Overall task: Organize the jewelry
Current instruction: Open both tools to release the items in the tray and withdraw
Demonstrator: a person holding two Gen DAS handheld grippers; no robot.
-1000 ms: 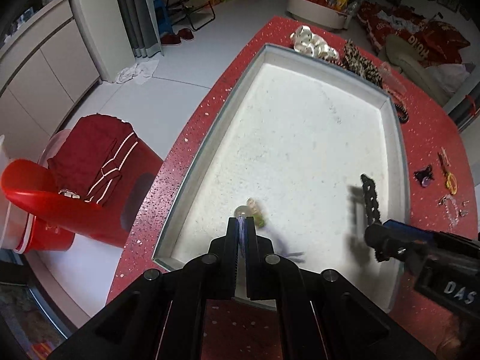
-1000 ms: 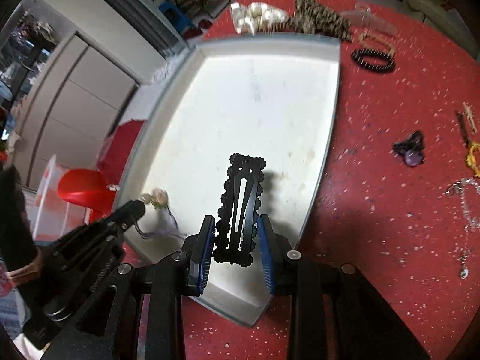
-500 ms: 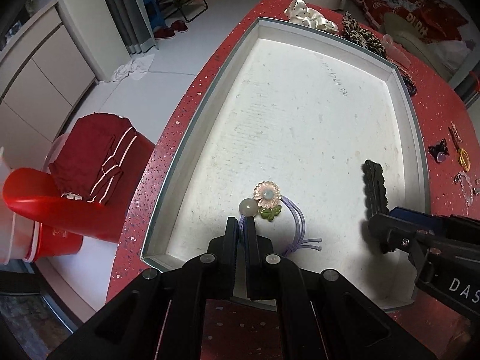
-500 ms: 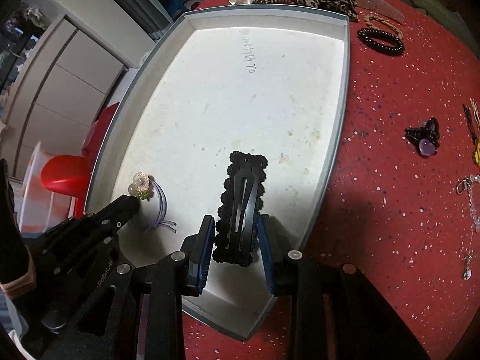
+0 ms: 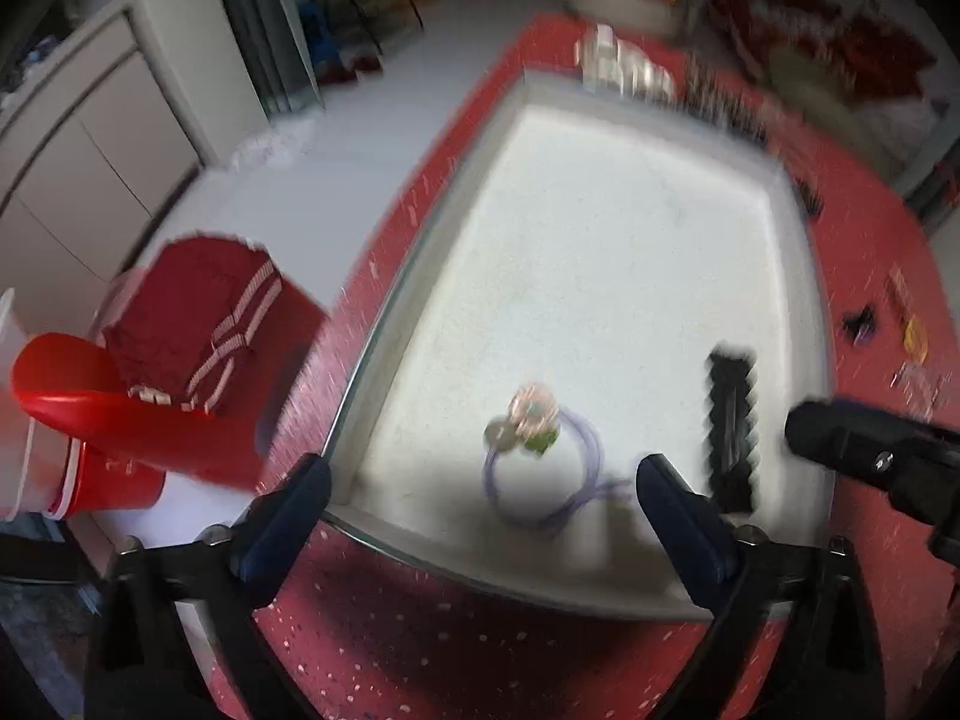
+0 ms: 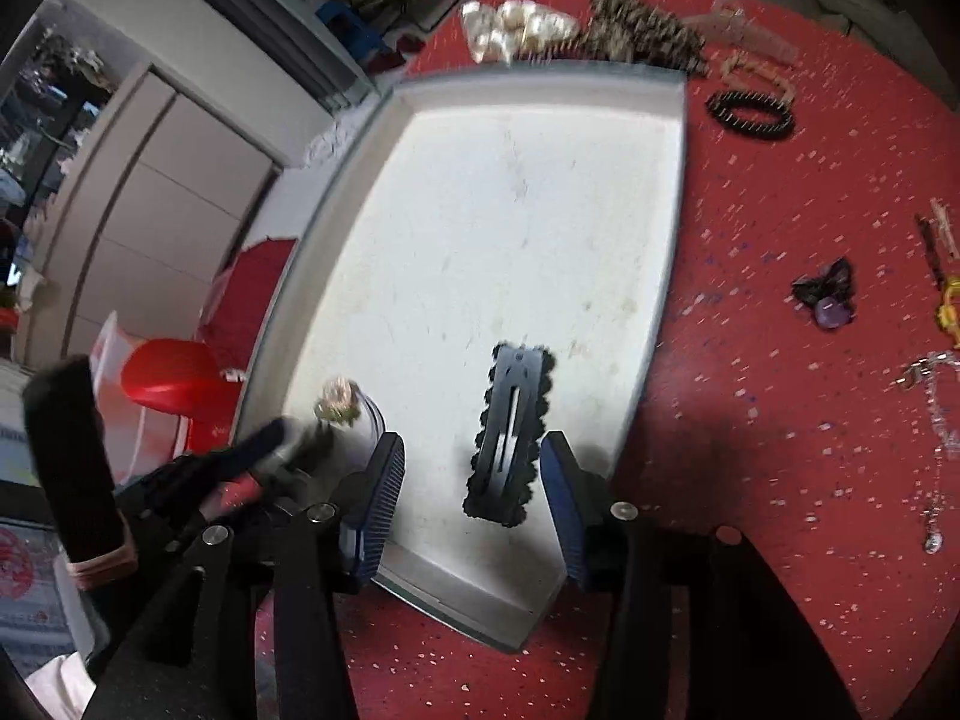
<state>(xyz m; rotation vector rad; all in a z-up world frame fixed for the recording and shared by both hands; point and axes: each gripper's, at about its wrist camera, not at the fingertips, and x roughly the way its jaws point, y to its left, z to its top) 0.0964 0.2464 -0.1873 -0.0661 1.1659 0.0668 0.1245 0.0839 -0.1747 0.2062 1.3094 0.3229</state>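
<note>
A white tray with a grey rim [image 5: 804, 252] [image 6: 675, 228] lies on the red speckled table. In its near end lie a lilac hair tie with a flower charm [image 5: 531, 438] [image 6: 342, 405] and a black scalloped hair clip [image 5: 729, 420] [image 6: 510, 432]. My left gripper [image 5: 483, 480] is open and empty, just behind the hair tie at the tray's near rim. My right gripper [image 6: 471, 465] is open, its jaws either side of the clip lying in the tray.
Loose on the table: a white bow [image 6: 516, 27], a leopard scrunchie [image 6: 642, 33], a black bead bracelet [image 6: 750, 114], a purple-stone clip [image 6: 828, 297], a silver chain [image 6: 936, 396]. A red stool with folded cloth [image 5: 198, 324] stands left.
Both grippers have opened. The left let go of the hair tie and the right let go of the black clip; both items now lie in the tray. Both grippers have pulled back.
</note>
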